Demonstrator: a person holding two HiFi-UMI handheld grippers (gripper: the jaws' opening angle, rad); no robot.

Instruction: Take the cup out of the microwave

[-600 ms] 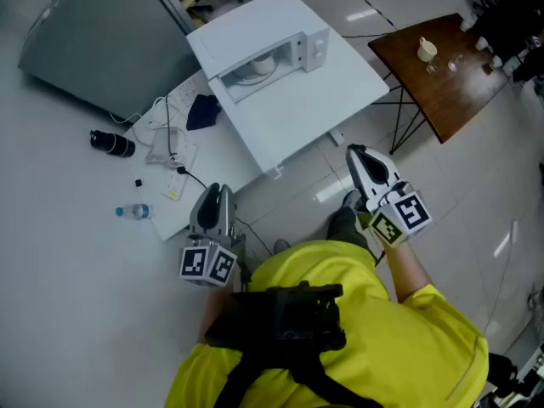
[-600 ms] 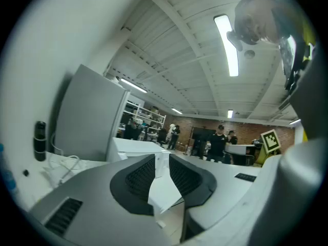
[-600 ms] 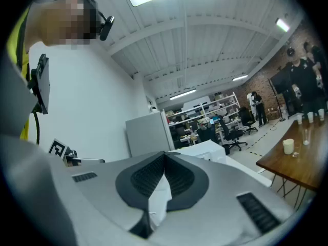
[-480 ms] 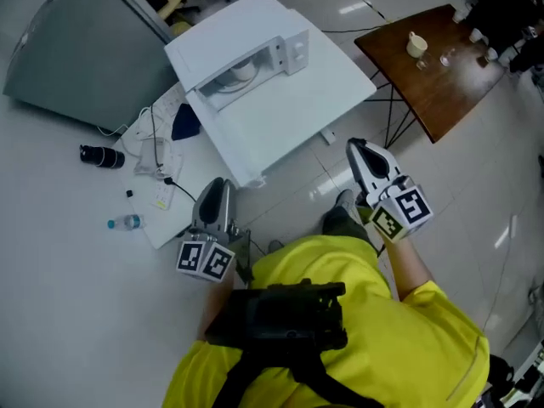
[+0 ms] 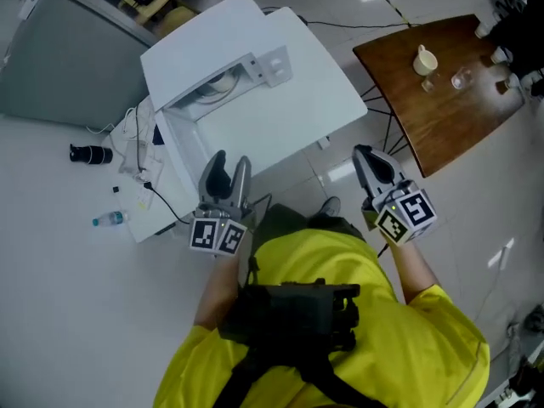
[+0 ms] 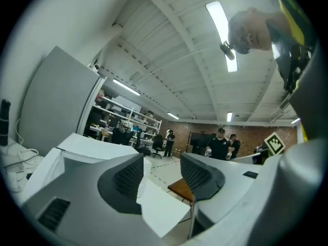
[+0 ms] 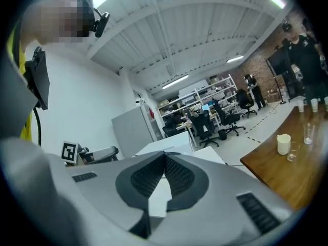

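A white microwave stands on a white table ahead of me, its front opening facing me. A pale round thing, likely the cup, shows dimly inside the cavity. My left gripper hangs at the table's near edge, short of the microwave. Its jaws are apart with nothing between them, as the left gripper view also shows. My right gripper is off to the right, between the white table and a wooden table. Its pads are pressed together, empty.
On the wooden table stand a cream cup and a small glass. Left of the microwave lie cables, a black cylinder and a water bottle. A grey panel stands at far left. People stand far back.
My left gripper has moved forward to the white table's edge and its jaws have parted. The right gripper has stayed roughly in place. The head view has drifted, so the microwave sits further left.
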